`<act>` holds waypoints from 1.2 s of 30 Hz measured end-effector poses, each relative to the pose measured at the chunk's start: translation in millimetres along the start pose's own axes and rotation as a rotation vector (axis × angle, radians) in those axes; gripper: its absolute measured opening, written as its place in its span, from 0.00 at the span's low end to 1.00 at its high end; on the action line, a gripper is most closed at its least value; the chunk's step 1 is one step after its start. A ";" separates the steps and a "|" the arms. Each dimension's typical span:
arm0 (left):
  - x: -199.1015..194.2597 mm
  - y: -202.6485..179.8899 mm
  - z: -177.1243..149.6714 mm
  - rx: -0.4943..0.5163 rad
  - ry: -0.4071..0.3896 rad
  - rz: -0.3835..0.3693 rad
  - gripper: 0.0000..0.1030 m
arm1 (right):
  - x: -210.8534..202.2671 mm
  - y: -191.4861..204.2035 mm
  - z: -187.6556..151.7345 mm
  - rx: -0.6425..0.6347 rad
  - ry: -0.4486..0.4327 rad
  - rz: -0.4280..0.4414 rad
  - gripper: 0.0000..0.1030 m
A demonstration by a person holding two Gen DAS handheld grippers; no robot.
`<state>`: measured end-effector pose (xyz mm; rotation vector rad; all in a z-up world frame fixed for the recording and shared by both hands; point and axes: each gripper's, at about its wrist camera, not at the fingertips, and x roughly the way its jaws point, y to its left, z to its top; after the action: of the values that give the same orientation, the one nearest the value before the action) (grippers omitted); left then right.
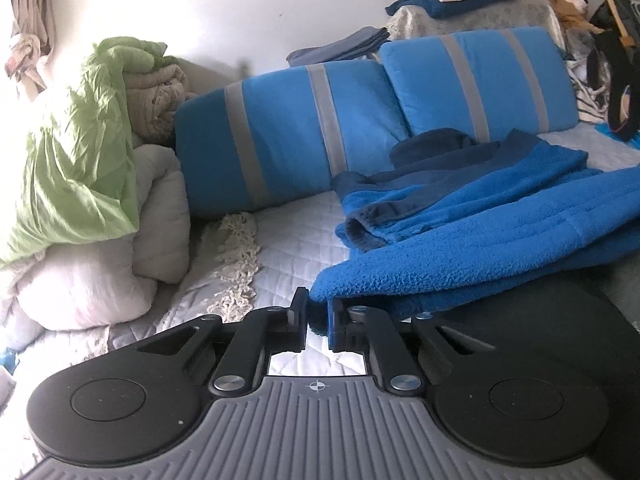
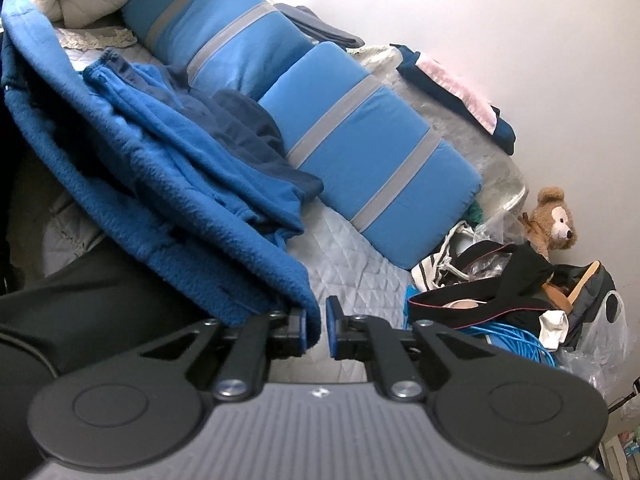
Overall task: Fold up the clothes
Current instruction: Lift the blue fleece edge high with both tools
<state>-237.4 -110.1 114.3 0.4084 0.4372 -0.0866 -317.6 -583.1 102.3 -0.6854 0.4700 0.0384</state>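
The left gripper (image 1: 318,322) has its jaws nearly closed, pinching the edge of blue fleece (image 1: 480,248). The right gripper (image 2: 317,326) pinches the same cloth, its jaws almost together.

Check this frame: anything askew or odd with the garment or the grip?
Nothing looks damaged. Both the left gripper and right gripper pinch the hem of the blue fleece, whose sleeve lies bunched on top.

The blue fleece garment (image 1: 500,248) runs off the left wrist view's edge at three o'clock. In the right wrist view its left part (image 2: 24,60) is cut off at nine o'clock, and the plastic bag (image 2: 604,340) at four o'clock hides its contents.
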 end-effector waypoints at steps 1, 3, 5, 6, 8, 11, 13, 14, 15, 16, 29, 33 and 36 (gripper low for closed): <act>-0.4 -0.7 0.4 0.007 -0.001 0.003 0.09 | 0.1 -0.9 0.8 0.005 0.004 0.010 0.23; -1.4 -0.9 1.5 0.017 -0.006 0.005 0.09 | 0.3 -2.7 2.4 0.016 0.013 0.031 0.11; -2.9 -0.1 3.7 0.026 -0.015 0.005 0.09 | 0.3 -5.6 4.3 0.029 0.021 0.053 0.05; -3.5 0.2 5.1 0.028 -0.018 0.005 0.09 | 0.1 -7.4 5.4 0.036 0.025 0.064 0.05; -4.4 0.4 7.7 0.034 -0.024 0.005 0.09 | -0.2 -10.8 7.2 0.040 0.026 0.077 0.05; -4.0 -0.1 11.3 0.050 -0.033 0.007 0.09 | -0.3 -14.1 9.8 0.037 0.020 0.078 0.05; -3.4 0.3 13.9 0.061 -0.039 0.007 0.09 | 0.3 -15.7 12.3 0.028 0.014 0.074 0.05; -3.1 0.5 15.4 0.066 -0.042 0.007 0.09 | 0.8 -16.5 13.8 0.022 0.011 0.071 0.05; -3.2 0.6 17.0 0.072 -0.047 0.007 0.09 | 1.2 -18.2 15.0 0.017 0.006 0.068 0.05; -3.6 0.5 18.8 0.078 -0.053 0.008 0.09 | 1.7 -19.7 16.6 0.013 0.004 0.065 0.05; -7.9 -2.3 42.3 0.146 -0.136 0.039 0.08 | 6.0 -41.2 37.5 -0.045 -0.053 0.005 0.05; -13.0 -3.1 45.5 0.194 -0.151 0.050 0.08 | 3.6 -44.2 41.6 -0.122 -0.068 -0.009 0.05; -18.1 -3.7 48.3 0.228 -0.162 0.060 0.08 | 2.5 -48.3 45.3 -0.159 -0.080 -0.017 0.05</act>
<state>-235.4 -133.0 160.7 0.6338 0.2550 -0.1113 -288.0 -593.0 160.7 -0.8403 0.3872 0.0877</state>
